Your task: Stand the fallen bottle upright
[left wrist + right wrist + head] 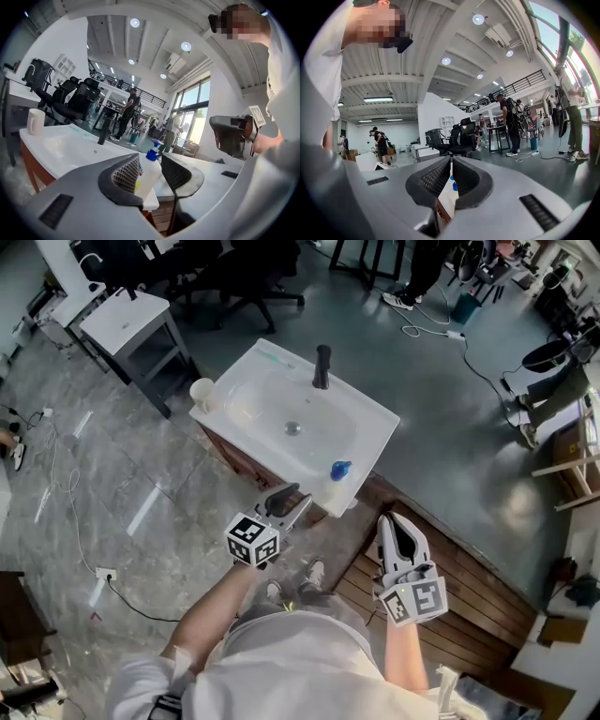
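Perched upright at the front corner edge of the white sink (272, 357), the blue-capped bottle (339, 470) stands just beyond the left gripper (292, 499), jaws apart and empty, the right gripper (392, 521) pinched nearly closed on nothing, faucet (322, 367) and cup (202, 392) well behind.

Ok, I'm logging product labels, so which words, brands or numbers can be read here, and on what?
None can be read.
Bottle: a scrap of coloured print on its label, too small and blurred to read.
Marker cubes: black-and-white square patterns only, no letters or numbers.
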A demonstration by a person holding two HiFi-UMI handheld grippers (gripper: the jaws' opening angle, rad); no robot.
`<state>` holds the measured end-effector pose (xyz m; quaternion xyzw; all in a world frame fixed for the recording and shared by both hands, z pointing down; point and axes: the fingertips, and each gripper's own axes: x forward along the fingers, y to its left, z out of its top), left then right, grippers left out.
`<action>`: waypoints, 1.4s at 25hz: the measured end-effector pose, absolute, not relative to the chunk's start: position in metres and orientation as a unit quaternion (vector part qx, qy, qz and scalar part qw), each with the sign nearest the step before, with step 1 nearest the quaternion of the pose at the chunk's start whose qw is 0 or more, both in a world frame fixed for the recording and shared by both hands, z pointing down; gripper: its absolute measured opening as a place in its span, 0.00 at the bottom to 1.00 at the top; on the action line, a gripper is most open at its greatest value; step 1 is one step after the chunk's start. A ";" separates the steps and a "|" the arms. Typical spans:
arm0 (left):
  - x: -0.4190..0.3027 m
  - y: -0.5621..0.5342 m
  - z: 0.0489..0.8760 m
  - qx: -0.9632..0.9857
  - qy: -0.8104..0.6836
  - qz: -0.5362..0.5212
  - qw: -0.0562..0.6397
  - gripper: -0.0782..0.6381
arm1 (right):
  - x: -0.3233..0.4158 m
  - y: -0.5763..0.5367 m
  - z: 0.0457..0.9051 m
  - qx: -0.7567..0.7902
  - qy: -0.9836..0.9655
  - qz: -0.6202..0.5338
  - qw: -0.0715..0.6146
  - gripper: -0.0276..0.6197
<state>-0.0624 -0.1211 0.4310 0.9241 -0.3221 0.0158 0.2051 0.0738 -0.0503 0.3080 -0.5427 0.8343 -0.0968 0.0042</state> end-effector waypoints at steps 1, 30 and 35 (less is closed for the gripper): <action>-0.066 -0.120 0.428 0.923 -0.325 0.017 0.203 0.32 | 0.071 -0.048 0.307 -0.543 0.834 -0.096 0.004 0.11; -0.204 -0.092 0.273 0.865 -0.499 0.024 -0.036 0.13 | 0.030 -0.052 0.278 -0.504 0.862 -0.055 -0.003 0.11; -0.214 -0.082 0.253 0.855 -0.517 0.010 -0.039 0.13 | 0.033 -0.060 0.271 -0.497 0.867 -0.049 -0.003 0.11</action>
